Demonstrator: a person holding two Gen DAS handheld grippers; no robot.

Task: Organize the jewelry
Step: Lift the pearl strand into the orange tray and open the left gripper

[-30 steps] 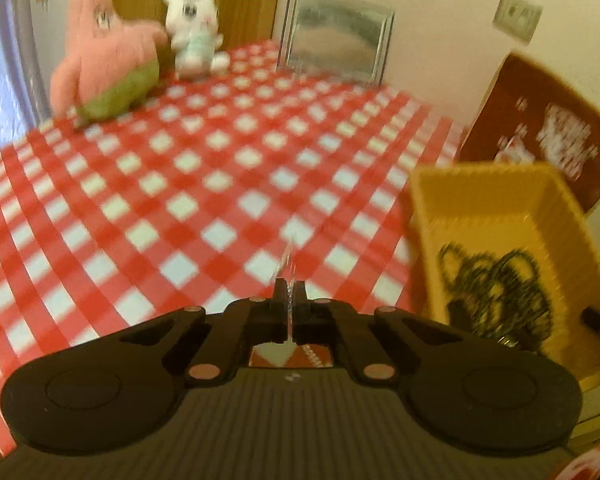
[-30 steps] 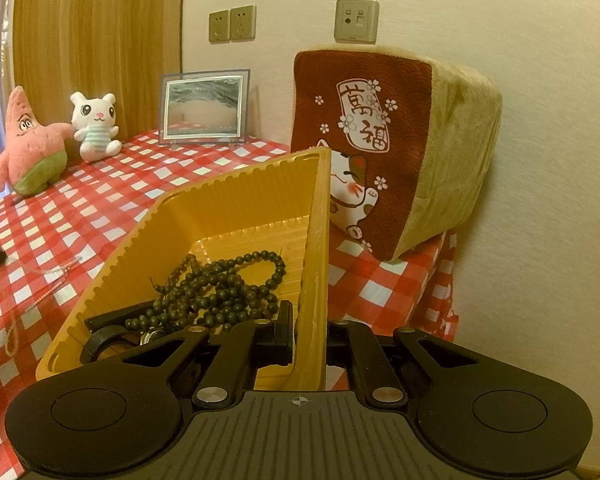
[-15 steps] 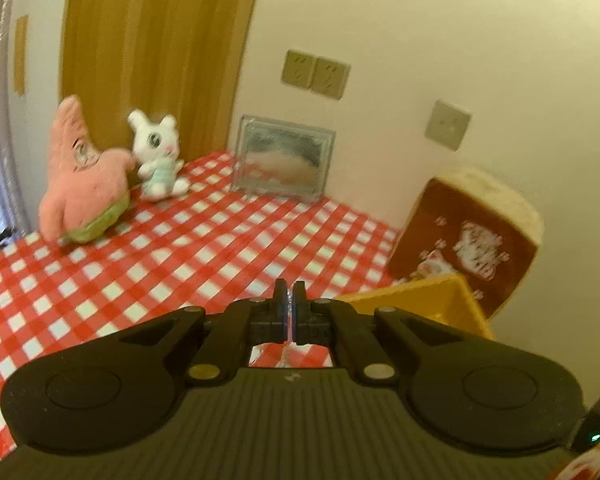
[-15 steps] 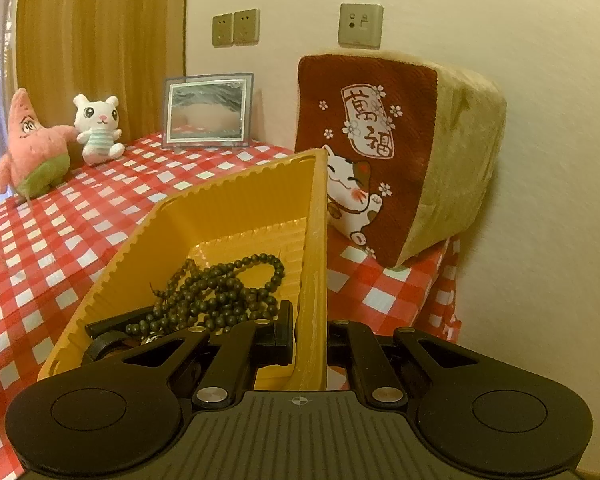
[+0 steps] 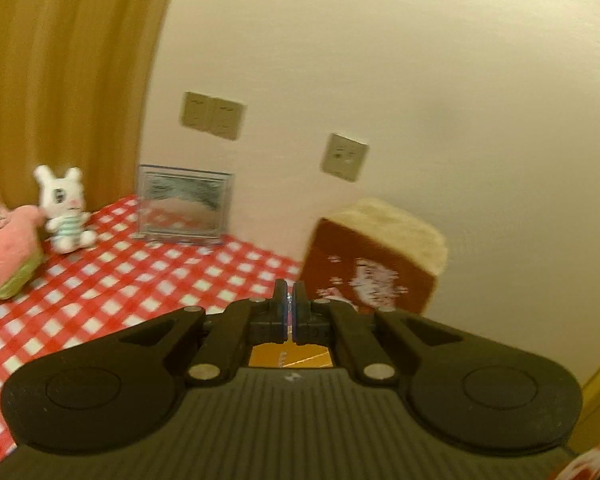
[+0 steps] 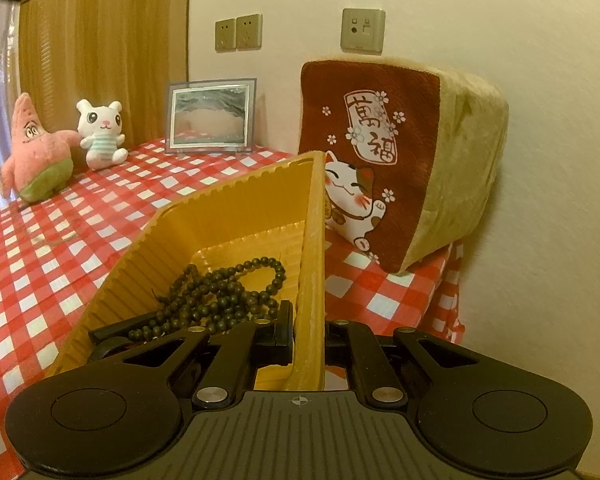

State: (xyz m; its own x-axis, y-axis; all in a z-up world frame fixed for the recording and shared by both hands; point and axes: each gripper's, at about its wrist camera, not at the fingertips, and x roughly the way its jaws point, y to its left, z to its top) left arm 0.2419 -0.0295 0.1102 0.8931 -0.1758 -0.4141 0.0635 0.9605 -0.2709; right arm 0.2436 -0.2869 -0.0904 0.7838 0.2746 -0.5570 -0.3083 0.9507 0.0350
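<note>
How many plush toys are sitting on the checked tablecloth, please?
2, side by side at the table's far left: the pink starfish plush and the white bunny plush just to its right. Others may sit out of view.

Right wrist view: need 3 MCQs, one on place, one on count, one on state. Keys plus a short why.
1. Where do the dark beads lie?
A. inside the yellow tray
B. on the checked cloth beside the tray
C. on top of the cat cushion

2. How many plush toys stand at the far left of the table?
A. one
B. two
C. four

3. What is the right gripper doing?
A. open, clear of everything
B. shut on the picture frame
C. shut on the tray's right wall

Answers:
1 A: the strand is piled on the tray floor, within its ribbed walls.
2 B: a pink star plush and a white bunny plush sit side by side.
3 C: the wall runs up between the two fingers, one inside the tray and one outside.
</note>
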